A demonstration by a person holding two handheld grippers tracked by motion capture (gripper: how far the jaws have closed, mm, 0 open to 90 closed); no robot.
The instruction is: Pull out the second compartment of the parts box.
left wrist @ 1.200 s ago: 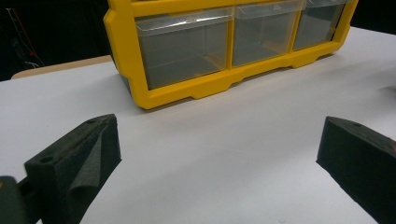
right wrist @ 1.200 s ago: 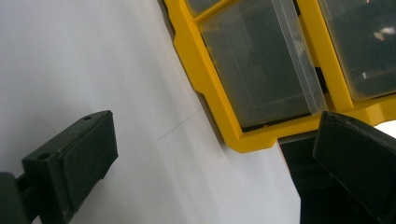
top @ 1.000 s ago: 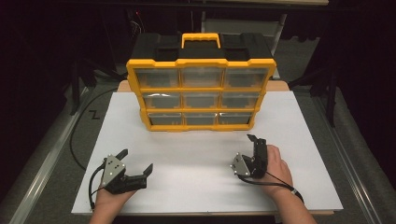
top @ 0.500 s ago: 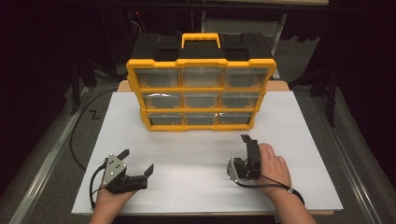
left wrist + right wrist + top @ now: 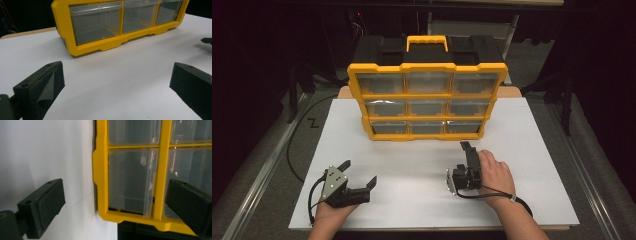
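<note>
Right hand-held gripper (image 5: 467,152) spread, rolled sideways, lower centre; misaligned jaws could shove organizer (image 5: 427,100) instead of gripping a drawer.

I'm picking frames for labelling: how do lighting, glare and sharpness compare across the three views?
High view: white table evenly lit, surroundings black, organizer sharp. Left gripper view: soft shadow under the organizer, near jaws slightly soft. Right gripper view: turned sideways, pinkish glare streaks on the clear drawers, near jaws blurred.
</note>
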